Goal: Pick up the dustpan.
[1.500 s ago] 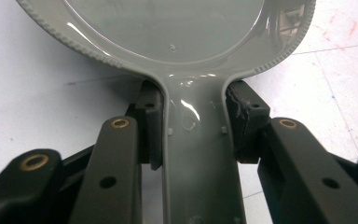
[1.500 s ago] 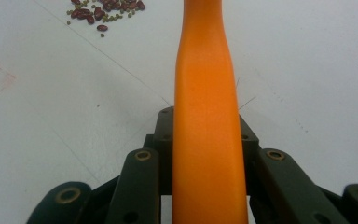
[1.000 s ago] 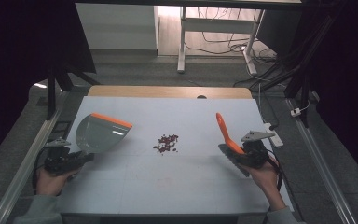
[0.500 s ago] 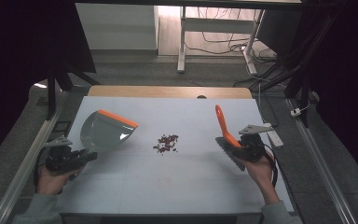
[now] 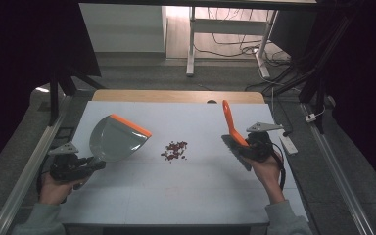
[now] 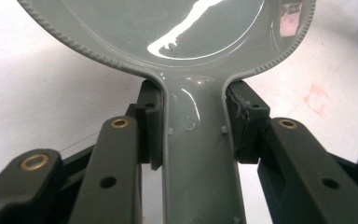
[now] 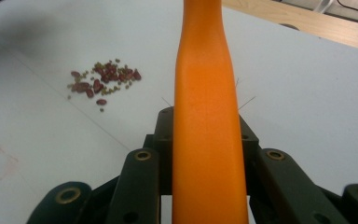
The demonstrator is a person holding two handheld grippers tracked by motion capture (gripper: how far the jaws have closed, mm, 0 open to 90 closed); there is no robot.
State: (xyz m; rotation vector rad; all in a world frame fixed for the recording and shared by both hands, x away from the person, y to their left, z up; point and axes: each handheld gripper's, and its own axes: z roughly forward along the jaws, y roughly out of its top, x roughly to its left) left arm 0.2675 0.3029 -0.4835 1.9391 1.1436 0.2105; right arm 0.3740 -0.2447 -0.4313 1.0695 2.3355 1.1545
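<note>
A grey dustpan (image 5: 113, 138) with an orange lip is held off the white table (image 5: 186, 191) at the left, its mouth turned toward the middle. My left gripper (image 5: 92, 164) is shut on the dustpan's handle (image 6: 198, 154), both pads pressed to its sides. At the right, my right gripper (image 5: 242, 146) is shut on an orange-handled brush (image 5: 231, 122); the orange handle (image 7: 207, 121) rises between the jaws and the grey bristles (image 5: 237, 152) hang below it. A small heap of red and greenish beans (image 5: 175, 149) lies on the table between the two tools, also seen as scattered beans (image 7: 103, 80) left of the brush handle.
A wooden strip (image 5: 176, 95) runs along the table's far edge. Metal rails (image 5: 27, 171) flank both sides. A white power strip (image 5: 290, 143) lies beside the right edge. A desk frame and cables (image 5: 235, 39) stand on the floor beyond.
The right hand has carried the brush a little inward toward the beans and upward. The dustpan has tilted and shifted slightly toward the middle.
</note>
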